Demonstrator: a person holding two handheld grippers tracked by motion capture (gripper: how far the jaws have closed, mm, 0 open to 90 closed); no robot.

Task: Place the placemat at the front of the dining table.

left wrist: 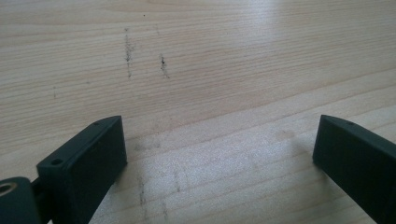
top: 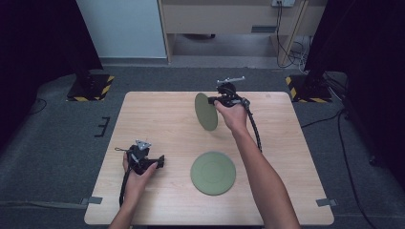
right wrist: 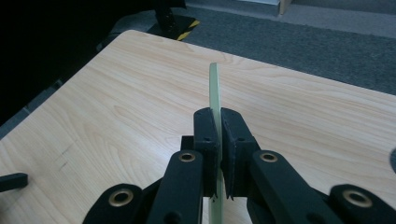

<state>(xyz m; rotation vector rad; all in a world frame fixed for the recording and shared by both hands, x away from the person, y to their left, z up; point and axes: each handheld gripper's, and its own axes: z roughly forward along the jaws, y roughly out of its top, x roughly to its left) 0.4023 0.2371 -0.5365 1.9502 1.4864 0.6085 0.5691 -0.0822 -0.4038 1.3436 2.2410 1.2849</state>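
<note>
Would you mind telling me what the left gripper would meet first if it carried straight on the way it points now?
Probably the bare wooden table: the open left gripper looks down onto it.

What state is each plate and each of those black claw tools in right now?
Held green plate: on edge, lifted above the table, clamped at its rim.
Flat green plate: lying flat on the table, untouched.
Right gripper: shut on the held green plate.
Left gripper: jaws wide open, nothing between them.
</note>
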